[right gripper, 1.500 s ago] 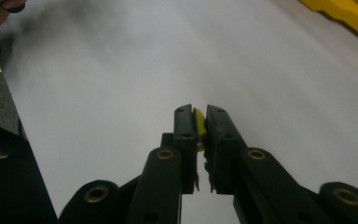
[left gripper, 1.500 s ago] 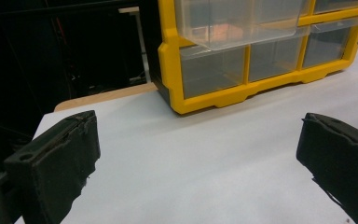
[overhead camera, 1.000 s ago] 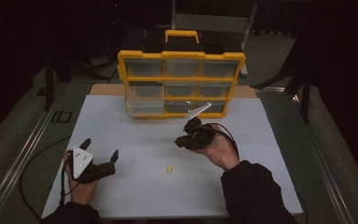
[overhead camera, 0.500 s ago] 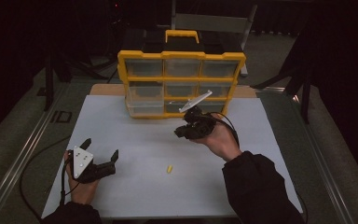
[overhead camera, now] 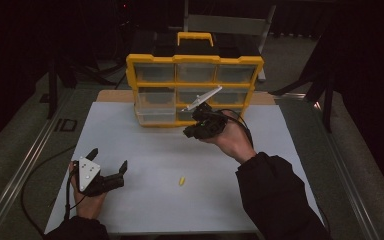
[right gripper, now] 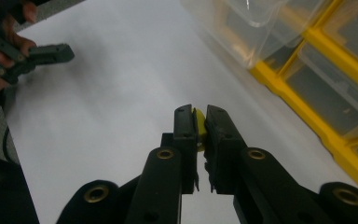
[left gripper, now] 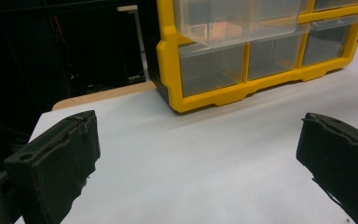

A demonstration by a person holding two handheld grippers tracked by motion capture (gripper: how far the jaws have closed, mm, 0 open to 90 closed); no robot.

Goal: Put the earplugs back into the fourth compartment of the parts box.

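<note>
Holding a small yellow piece (right gripper: pixel 198 128) pinched between its jaws, the right gripper (right gripper: pixel 196 122) hangs above the white table (overhead camera: pixel 145 150) just in front of the yellow organizer (overhead camera: pixel 195 90); jaws nearly together, w/ only the piece's thickness between them. Nearest the person, the left gripper (overhead camera: pixel 107 175) rests low at the table's front-left, jaws spread wide, nothing in them. A second small yellow piece (overhead camera: pixel 182 180) lies loose on the table between the two hands, well apart from both. Farther off, the organizer stands upright w/ clear drawers; one drawer (left gripper: pixel 235 21) in the middle row's left end is pulled out some, prob. the drop spot. Handling: the piece looks tiny, light, hard, smooth plastic, so likely to slip or pop out if squeezed off-centre. Best taken across its short width, mid-body, pads flat on both sides. Exact shape too small to tell. The loose one needs a low, near-flat approach since it hardly rises off the table.
</note>
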